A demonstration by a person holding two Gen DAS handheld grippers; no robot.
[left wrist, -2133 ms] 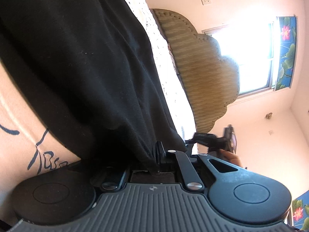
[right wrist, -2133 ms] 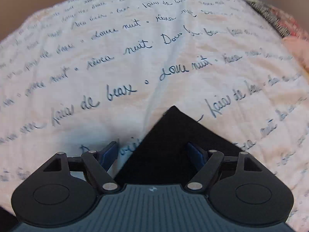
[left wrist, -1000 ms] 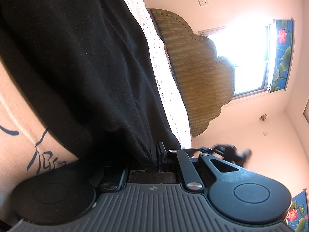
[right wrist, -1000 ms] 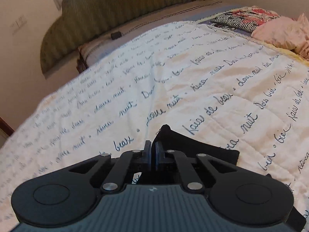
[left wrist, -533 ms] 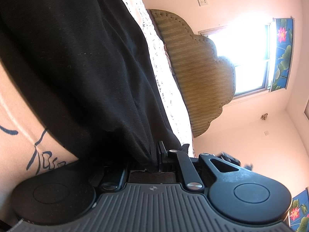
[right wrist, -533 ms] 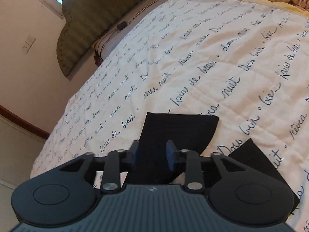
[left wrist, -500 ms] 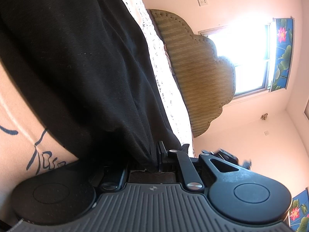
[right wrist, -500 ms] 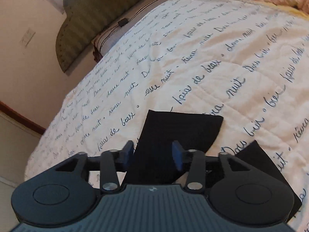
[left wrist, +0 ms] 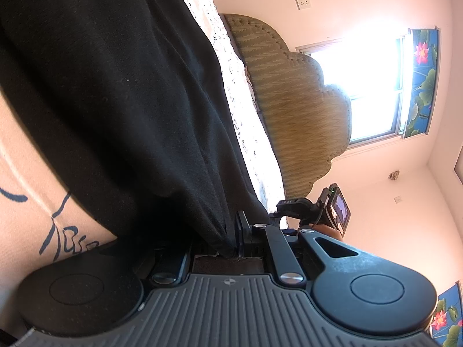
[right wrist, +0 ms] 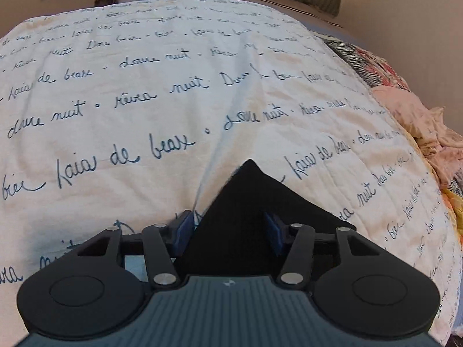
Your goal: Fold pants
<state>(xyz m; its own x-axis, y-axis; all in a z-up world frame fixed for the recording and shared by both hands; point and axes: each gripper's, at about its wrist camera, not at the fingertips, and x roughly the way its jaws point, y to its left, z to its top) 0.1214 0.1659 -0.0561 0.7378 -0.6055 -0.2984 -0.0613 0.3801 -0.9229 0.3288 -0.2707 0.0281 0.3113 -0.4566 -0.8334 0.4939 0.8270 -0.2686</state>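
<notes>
Left gripper clenched on black pants, right gripper released, jaws just narrowing slightly, straddling a pants corner on the quilt

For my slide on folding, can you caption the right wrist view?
Open right gripper poised over a corner of black pants lying on a script-printed bedspread.

This is a bedroom in a home: a bed with script-printed quilt, an upholstered headboard behind it, a curtained window beside the headboard.
</notes>
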